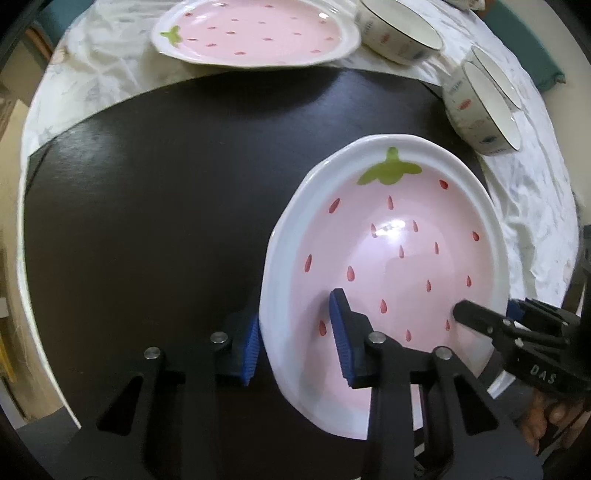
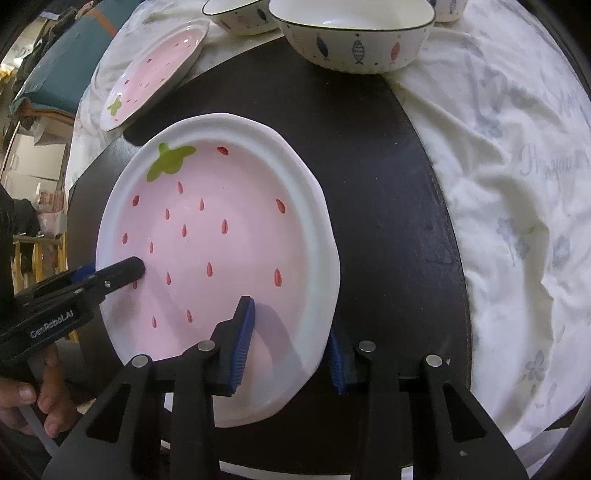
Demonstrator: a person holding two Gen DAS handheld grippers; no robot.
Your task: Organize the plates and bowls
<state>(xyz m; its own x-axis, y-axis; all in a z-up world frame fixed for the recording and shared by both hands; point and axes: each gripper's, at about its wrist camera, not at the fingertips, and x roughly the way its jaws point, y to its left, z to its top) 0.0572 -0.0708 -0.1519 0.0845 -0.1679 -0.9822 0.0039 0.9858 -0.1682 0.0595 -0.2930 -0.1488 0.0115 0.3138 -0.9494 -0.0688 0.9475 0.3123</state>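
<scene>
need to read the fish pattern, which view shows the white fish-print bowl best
The right wrist view: the white ceramic bowl with painted fish faces the camera at the top, fish outlines sharp along its side. The left wrist view shows similar fish-print bowls only tipped and distorted near the edge, prints small and blurred.

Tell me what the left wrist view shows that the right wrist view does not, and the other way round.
Only the left wrist view shows two fish-pattern bowls nested on their side on the white cloth.

Only the right wrist view shows an upright fish-pattern bowl and faint lettering printed on the cloth.

Both show the near strawberry plate on the black mat, the left gripper and the right gripper each astride its rim, and the second strawberry plate behind.
</scene>
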